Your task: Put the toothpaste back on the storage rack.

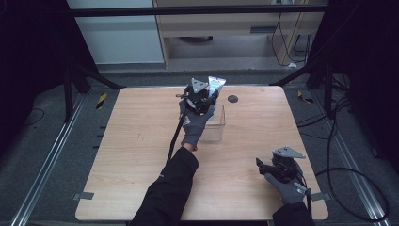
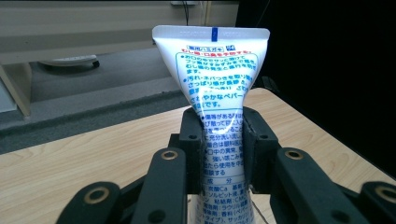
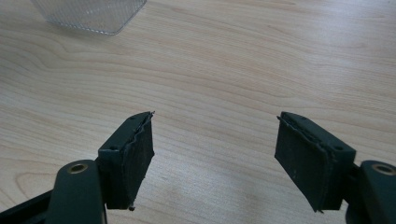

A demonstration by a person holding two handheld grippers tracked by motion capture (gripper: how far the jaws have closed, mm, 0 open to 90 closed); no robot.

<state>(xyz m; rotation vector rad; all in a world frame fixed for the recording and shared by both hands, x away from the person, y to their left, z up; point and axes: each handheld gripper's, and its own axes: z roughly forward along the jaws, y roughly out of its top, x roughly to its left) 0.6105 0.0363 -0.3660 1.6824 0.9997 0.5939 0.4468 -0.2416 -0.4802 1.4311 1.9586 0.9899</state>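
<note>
Left claw (image 2: 223, 149) clamped on toothpaste tube (image 2: 219, 93), crimped end up, poised over clear plastic box (image 1: 214, 125) for dropping in; right claw (image 3: 219, 163) wide open, empty, resting above bench (image 3: 233, 70).

Black sleeves, grey gloves, 2 black grippers.

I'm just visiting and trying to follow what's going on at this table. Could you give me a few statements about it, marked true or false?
1. The left gripper has its fingers closed on a white toothpaste tube. True.
2. The right gripper is holding a spoon. False: its fingers stand open with nothing between them, above the bare wooden table.
3. The tube is held above a clear plastic container. True, as the high view shows it.
4. The tube lies flat on the table. False: it is held up in the left gripper, crimped end pointing away.
5. The right gripper is beside the container. False: it is apart, near the table's front right corner.
</note>
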